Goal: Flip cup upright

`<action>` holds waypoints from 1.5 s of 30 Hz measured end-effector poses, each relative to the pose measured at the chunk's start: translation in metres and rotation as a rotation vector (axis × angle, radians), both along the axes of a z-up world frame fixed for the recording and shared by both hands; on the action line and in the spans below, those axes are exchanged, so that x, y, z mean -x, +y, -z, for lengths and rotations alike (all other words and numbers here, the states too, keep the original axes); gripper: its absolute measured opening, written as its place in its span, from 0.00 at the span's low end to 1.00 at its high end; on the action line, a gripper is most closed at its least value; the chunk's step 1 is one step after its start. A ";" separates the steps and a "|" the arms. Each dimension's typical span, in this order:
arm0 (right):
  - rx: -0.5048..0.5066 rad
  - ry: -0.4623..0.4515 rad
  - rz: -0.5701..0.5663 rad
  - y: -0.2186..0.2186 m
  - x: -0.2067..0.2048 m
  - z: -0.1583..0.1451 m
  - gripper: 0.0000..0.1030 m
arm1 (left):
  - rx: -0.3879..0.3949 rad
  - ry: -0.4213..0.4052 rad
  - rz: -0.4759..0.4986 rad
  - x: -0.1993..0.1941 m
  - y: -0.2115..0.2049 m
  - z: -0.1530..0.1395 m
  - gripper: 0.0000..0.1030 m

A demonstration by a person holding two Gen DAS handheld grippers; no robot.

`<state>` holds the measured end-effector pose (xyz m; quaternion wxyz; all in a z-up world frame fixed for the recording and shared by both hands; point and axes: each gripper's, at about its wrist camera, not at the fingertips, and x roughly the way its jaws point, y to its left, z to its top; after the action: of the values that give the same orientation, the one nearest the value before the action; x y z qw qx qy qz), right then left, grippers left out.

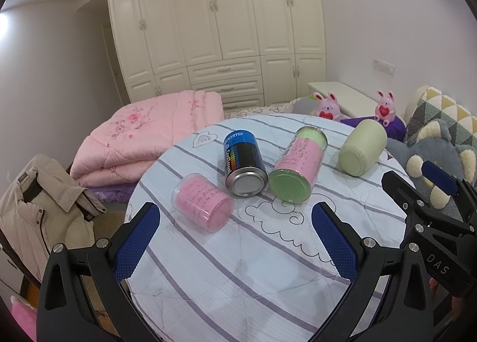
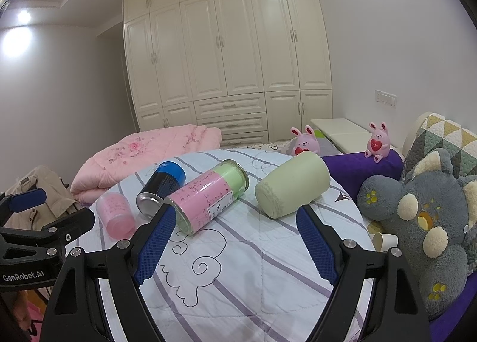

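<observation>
Nothing is upright yet — all four cups, from the pink cup (image 1: 203, 202) at 9 o'clock to the pale cup (image 1: 362, 148) at 2 o'clock, lie sideways on the desk (image 1: 238, 267), while left gripper (image 1: 235, 242) and right gripper (image 2: 235, 245) hover with fingers open — empty.

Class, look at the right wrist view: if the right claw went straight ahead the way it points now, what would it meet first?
Probably the pale green cup, lying on its side just beyond the open right claw, though the tall jar lies close to the left finger. Depth is hard to judge.
</observation>
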<state>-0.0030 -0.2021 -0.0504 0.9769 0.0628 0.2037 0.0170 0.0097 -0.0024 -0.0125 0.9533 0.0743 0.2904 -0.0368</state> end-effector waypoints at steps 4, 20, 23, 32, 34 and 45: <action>0.006 0.007 -0.001 0.001 -0.001 0.002 0.82 | 0.006 0.002 -0.003 -0.002 0.004 0.001 1.00; -0.026 0.152 -0.026 0.036 -0.039 0.009 0.82 | 0.092 0.026 -0.068 -0.040 0.063 -0.003 1.00; -0.064 0.191 0.004 0.043 -0.055 0.008 0.82 | 0.109 0.040 -0.066 -0.050 0.073 -0.002 1.00; -0.303 0.295 0.117 0.046 -0.115 0.015 0.82 | 0.103 0.049 -0.055 -0.082 0.087 0.001 1.00; -0.322 0.315 0.138 0.049 -0.126 0.019 0.82 | 0.109 0.058 -0.046 -0.088 0.089 0.002 1.00; -0.423 0.423 0.173 0.043 -0.159 0.055 0.82 | 0.090 0.078 0.001 -0.106 0.086 0.011 1.00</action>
<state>0.1562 -0.1590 -0.1056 0.8760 0.2839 0.3882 -0.0379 0.1153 0.0831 -0.0239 0.9436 0.0302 0.3255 -0.0532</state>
